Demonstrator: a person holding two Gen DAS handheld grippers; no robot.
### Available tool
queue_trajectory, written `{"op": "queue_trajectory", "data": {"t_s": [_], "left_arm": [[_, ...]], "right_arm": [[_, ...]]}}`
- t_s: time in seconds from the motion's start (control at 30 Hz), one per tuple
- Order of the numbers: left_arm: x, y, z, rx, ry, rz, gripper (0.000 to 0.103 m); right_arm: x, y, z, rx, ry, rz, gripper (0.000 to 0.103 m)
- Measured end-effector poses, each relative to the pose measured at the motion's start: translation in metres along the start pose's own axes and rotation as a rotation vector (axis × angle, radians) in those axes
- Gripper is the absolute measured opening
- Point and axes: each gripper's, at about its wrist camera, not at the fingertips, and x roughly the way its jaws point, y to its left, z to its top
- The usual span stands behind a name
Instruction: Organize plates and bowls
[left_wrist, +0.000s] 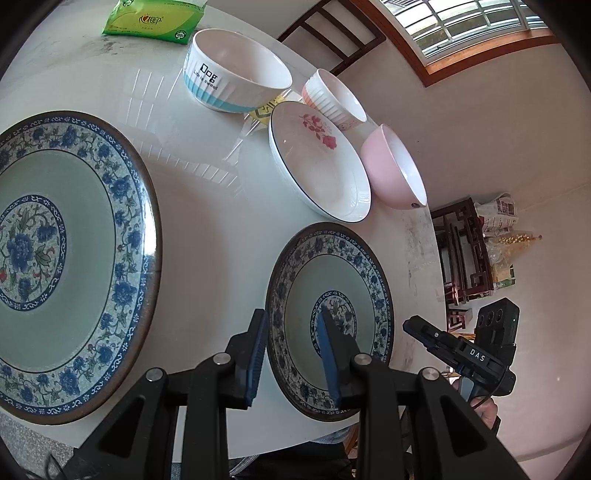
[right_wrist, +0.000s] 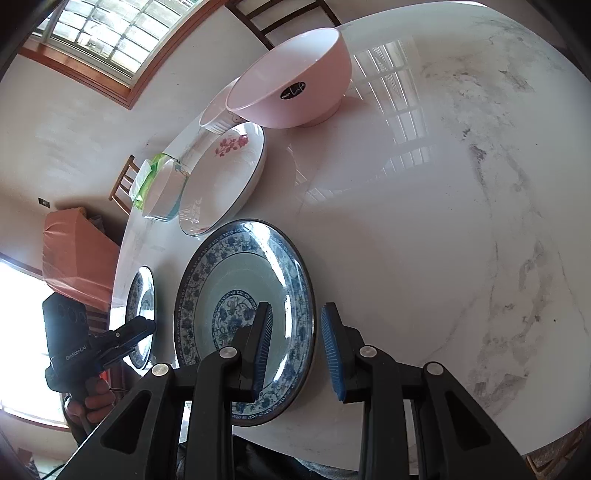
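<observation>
A small blue-patterned plate lies near the table's front edge. My left gripper is open and straddles its left rim, one finger outside and one over the plate. My right gripper is open and straddles the same plate's right rim. A large blue-patterned plate lies to the left; it also shows in the right wrist view. Further back stand a rose plate, a pink bowl, a ribbed orange-white bowl and a "Dog" bowl.
The white marble table spreads wide to the right. A green tissue pack lies at the back. A wooden chair stands behind the table. A dark wooden rack stands off the table's right edge.
</observation>
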Motion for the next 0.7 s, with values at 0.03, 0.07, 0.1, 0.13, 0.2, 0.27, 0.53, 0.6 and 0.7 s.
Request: {"op": "queue_trajectory", "data": {"t_s": [0.03, 0.07, 0.1, 0.13, 0.2, 0.27, 0.53, 0.6, 0.7], "left_arm": [[0.002, 0.0, -0.001, -0.002, 0.003, 0.011, 0.028], [0.004, 0.0, -0.001, -0.001, 0.004, 0.02, 0.028], [0.007, -0.001, -0.001, 0.0, 0.005, 0.03, 0.028], [0.009, -0.001, -0.002, 0.0, 0.008, 0.041, 0.028], [0.012, -0.001, -0.002, 0.008, 0.008, 0.058, 0.028], [0.018, -0.005, -0.003, 0.019, 0.007, 0.072, 0.028], [0.028, -0.007, -0.004, 0.079, 0.002, 0.149, 0.028], [0.03, -0.008, -0.004, 0.094, 0.0, 0.167, 0.028], [0.034, -0.013, -0.004, 0.131, -0.01, 0.193, 0.028]], "right_arm": [[0.001, -0.002, 0.0, 0.001, 0.004, -0.001, 0.027], [0.003, -0.004, 0.0, -0.001, 0.007, 0.0, 0.027], [0.004, -0.006, 0.0, -0.005, 0.012, -0.001, 0.027], [0.007, -0.007, 0.0, -0.009, 0.018, 0.0, 0.027], [0.01, -0.007, -0.001, -0.014, 0.027, 0.001, 0.028], [0.013, -0.006, -0.001, -0.024, 0.031, 0.004, 0.027], [0.024, 0.002, 0.0, -0.087, 0.039, -0.044, 0.027], [0.028, 0.005, 0.0, -0.099, 0.043, -0.048, 0.027], [0.031, 0.01, -0.002, -0.137, 0.036, -0.072, 0.027]]}}
